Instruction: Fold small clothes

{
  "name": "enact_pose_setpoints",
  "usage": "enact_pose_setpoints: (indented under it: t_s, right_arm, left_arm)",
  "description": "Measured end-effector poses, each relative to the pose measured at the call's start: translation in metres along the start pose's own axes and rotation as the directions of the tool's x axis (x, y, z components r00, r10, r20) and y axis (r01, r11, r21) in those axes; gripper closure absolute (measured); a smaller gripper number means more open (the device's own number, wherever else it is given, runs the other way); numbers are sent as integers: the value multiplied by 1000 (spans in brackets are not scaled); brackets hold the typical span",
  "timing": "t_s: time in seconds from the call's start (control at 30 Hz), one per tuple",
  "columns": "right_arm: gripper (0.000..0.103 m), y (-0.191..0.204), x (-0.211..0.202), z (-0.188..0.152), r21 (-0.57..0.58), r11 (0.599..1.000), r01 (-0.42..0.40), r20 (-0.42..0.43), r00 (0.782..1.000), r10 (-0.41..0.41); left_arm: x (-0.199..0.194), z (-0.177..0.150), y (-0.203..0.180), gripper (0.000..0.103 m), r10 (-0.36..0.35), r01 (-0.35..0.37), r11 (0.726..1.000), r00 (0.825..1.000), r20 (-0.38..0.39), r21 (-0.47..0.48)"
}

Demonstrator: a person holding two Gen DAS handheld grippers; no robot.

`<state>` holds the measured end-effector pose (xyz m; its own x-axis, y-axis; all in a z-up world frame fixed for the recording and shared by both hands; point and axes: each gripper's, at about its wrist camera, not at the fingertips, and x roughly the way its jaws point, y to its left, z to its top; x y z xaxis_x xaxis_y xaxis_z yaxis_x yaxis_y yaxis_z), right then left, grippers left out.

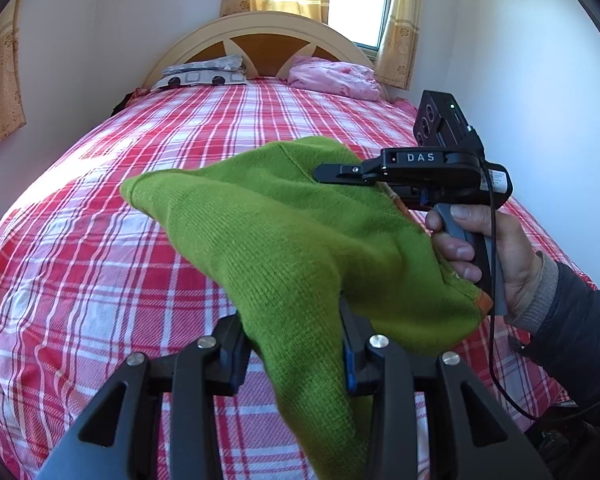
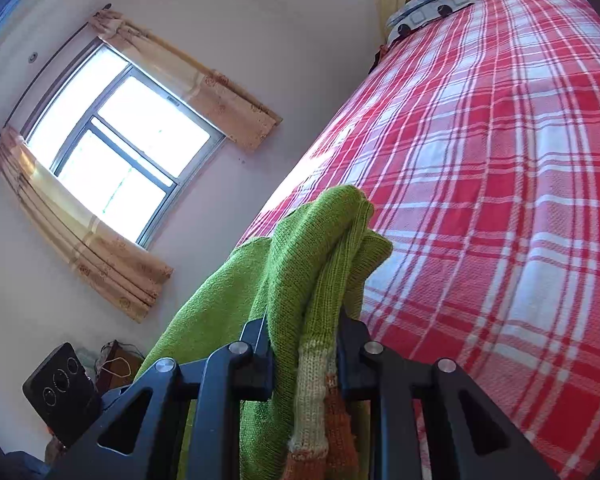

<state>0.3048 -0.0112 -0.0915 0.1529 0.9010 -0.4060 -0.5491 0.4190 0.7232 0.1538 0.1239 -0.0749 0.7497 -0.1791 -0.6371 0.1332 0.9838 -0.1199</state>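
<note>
- The green knitted garment (image 1: 300, 236) is off the bed (image 1: 100, 240), slung in the air between 2 grips, with a free end (image 1: 140, 190) trailing to the left.
- Left hand-held gripper (image 1: 296, 344): jaws pinching a bunched fold of the knit. The fold looks thick and loosely gathered, so a tug could pull it out.
- Right hand-held gripper (image 2: 304, 344): jaws pinching several layers near the cream and orange cuff (image 2: 316, 384). Risk: a multi-layer bite may release only part of the fabric, or hide which edge is held.
- Likely fault on laying down: the garment lands twisted or doubled on the bed, because the free end hangs unsupported.
- Stretch risk: pulling the 2 grips apart could distort the knit.
- The cable (image 1: 496, 320) below the person's hand (image 1: 480, 256) hangs near the fabric and could snag it.
</note>
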Motion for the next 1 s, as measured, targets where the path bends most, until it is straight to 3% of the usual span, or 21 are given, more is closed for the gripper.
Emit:
enact_pose_setpoints:
  t_s: [0.6, 1.0]
  right_arm:
    - [80, 22, 86, -17, -10, 999, -31, -125, 992, 30]
    - [80, 10, 99, -21, -9, 1000, 28, -141, 990, -29]
  left_arm:
    - [-9, -40, 37, 66, 84, -85, 996, 995, -45, -35]
    - [1, -63, 48, 61, 74, -78, 996, 995, -73, -54]
